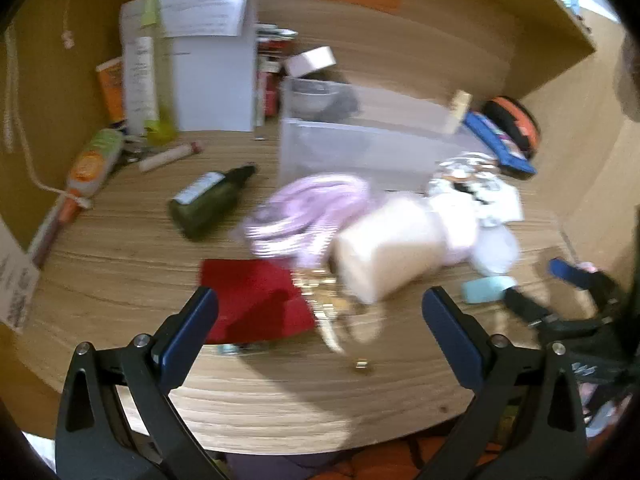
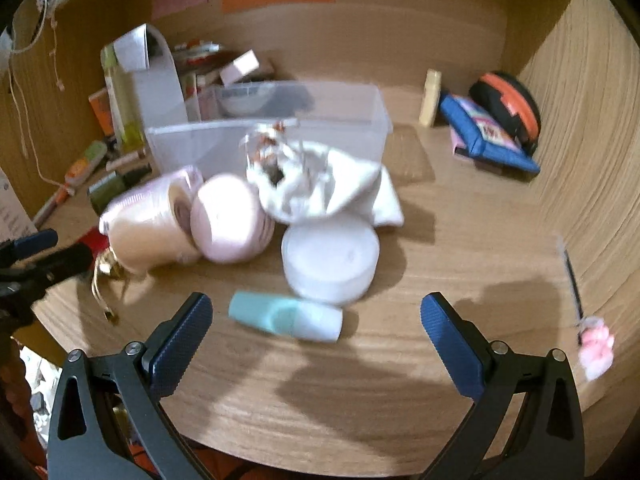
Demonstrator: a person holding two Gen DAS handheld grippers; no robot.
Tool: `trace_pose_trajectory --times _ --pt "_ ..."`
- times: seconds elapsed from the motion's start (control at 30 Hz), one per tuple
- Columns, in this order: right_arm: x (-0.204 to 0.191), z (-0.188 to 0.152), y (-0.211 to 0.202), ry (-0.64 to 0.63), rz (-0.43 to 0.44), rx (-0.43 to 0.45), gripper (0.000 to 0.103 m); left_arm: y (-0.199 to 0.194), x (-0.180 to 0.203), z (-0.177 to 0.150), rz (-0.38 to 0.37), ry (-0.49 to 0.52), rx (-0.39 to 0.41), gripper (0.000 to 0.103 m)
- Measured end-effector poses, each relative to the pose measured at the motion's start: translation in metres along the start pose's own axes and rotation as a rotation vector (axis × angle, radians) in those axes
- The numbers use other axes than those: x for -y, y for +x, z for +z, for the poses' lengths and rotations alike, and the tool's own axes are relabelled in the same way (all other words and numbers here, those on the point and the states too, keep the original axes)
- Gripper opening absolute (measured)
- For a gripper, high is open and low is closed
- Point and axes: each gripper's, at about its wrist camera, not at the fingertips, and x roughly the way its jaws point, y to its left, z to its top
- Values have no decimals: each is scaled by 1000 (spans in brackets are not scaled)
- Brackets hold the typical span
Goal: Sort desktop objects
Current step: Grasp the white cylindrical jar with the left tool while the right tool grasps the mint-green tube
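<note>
A clear plastic bin (image 1: 360,148) (image 2: 276,132) stands mid-desk. In front of it lies a pile: pink pouches (image 1: 312,212) (image 2: 228,220), a beige case (image 1: 384,248) (image 2: 148,232) with a gold chain (image 1: 328,312), a white cloth bag (image 2: 320,184), and a round white box (image 2: 330,256). A teal-and-white tube (image 2: 286,316) (image 1: 486,288) lies just ahead of my right gripper (image 2: 316,328), which is open and empty. My left gripper (image 1: 320,320) is open and empty above a red card (image 1: 256,300). A dark green bottle (image 1: 208,200) lies left of the pile.
White boxes and papers (image 1: 208,60) and tubes (image 1: 96,160) crowd the back left. A blue pencil case (image 2: 488,136) and an orange-black case (image 2: 508,100) sit back right. A pen with a pink charm (image 2: 580,312) lies at right. Wooden walls enclose the desk.
</note>
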Motion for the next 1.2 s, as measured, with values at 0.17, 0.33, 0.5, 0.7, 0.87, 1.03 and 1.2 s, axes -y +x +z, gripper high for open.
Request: trace_pose_trajectory --times 0.17,0.33,0.5,0.7,0.87,1.03,1.2 --pt "1 -11 8 16 15 -46 103 10 21 9 -76 14 -34 103" --pt "-2 -14 14 12 32 -57 103 28 28 14 -126 -53 -108 103" --pt "0 -16 21 10 41 -74 103 42 28 11 -132 -84 -165 103" --pt "-7 -16 29 -4 48 -70 102 57 33 18 -136 -112 -192 103" --pt "-11 -15 32 -24 12 -46 96 75 33 23 -111 -135 -218 103" --pt "-4 -12 32 -10 0 -24 81 79 33 26 -85 -159 -198 94" --pt "0 -10 32 -13 15 -7 60 75 26 24 -78 -167 -178 86"
